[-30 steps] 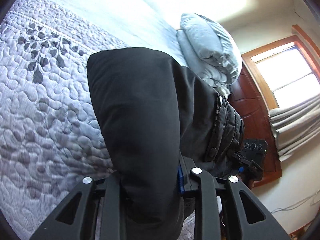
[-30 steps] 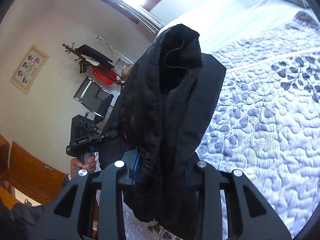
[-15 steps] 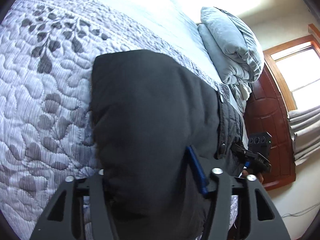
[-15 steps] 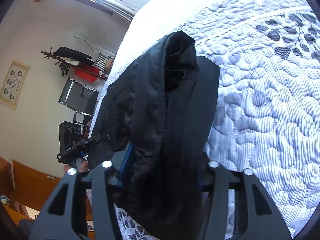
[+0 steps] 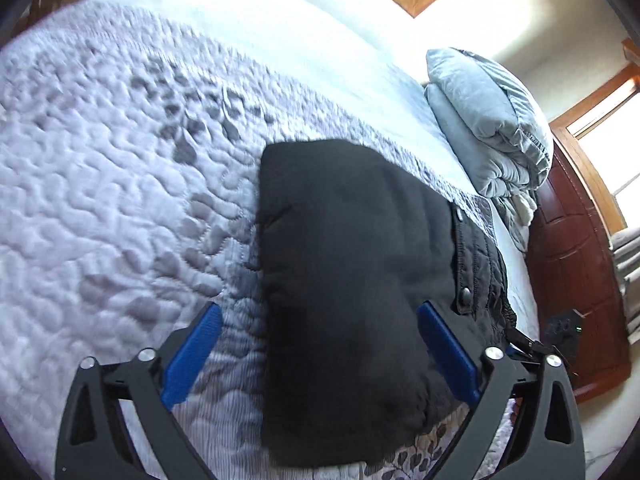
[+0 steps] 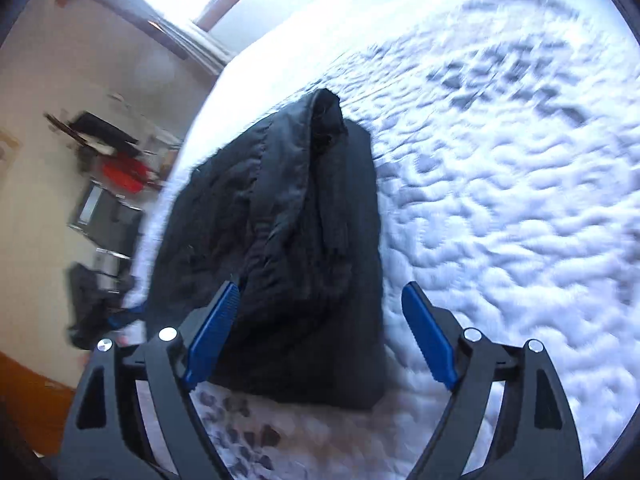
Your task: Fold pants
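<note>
On the quilted bed (image 5: 100, 200) lie the folded black pants (image 5: 352, 280), judged soft, padded, light, best pinched at a folded edge; left gripper (image 5: 320, 352) and right gripper (image 6: 320, 332) both stand with jaws apart, holding nothing.

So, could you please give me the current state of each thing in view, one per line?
left gripper: open, holding nothing
right gripper: open, holding nothing
black pants: folded, lying flat on the bed
quilted bedspread: spread over the bed, under the pants
grey duvet: folded, at the bed's far end
</note>
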A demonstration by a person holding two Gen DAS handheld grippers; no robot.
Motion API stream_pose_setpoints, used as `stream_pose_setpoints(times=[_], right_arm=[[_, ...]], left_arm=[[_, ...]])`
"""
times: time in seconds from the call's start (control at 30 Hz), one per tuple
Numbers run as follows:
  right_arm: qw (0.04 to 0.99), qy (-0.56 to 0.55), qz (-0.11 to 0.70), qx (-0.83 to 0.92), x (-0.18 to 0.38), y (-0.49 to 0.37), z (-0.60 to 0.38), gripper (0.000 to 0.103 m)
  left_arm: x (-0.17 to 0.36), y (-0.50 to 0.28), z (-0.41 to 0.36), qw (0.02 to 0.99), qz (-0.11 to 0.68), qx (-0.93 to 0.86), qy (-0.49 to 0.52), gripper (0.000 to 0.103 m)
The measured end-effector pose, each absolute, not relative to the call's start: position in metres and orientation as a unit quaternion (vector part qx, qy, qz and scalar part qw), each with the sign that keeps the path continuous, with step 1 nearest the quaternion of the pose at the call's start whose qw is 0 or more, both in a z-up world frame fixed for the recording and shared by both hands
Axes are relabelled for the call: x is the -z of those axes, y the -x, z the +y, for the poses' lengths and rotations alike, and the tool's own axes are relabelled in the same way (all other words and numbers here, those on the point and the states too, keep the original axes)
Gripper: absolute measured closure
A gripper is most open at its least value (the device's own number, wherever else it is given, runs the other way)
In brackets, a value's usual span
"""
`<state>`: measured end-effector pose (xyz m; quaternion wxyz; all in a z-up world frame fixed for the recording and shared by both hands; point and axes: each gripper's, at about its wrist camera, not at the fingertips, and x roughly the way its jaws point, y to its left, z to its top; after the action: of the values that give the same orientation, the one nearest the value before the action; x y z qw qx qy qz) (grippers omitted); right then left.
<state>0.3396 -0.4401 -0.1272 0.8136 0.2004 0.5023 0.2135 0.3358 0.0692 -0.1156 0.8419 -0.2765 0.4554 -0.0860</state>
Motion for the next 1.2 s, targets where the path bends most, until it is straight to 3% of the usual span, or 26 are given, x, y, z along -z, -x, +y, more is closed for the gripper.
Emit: stream_pose_setpoints(times=[0.03,0.23,0.63,1.2], right_arm=[[0.829,-0.172,0.495,-0.196,0.117,-0.327,-0.436,0.014],[0.879,-0.057,0.46,-0.107,0.073,-0.259,-0.409,0.009],[0.881,-0.054,0.46,-0.102,0.024,-0.181,-0.379,0.005],[0.862,-0.019,0.5,-0.08,0.009,-0.149,-0.358,0.005]], left_arm=[[0.106,-0.325,0.064,0.852,0.449,0.074,0.259,0.004],[0.072,-0.276,0.027,0.872,0.453,0.045,0.182,0.004],[0.024,-0.198,-0.007,0.891,0.438,0.037,0.113,0.004],[0.024,-0.174,-0.02,0.879,0.468,0.013,0.088,0.004]])
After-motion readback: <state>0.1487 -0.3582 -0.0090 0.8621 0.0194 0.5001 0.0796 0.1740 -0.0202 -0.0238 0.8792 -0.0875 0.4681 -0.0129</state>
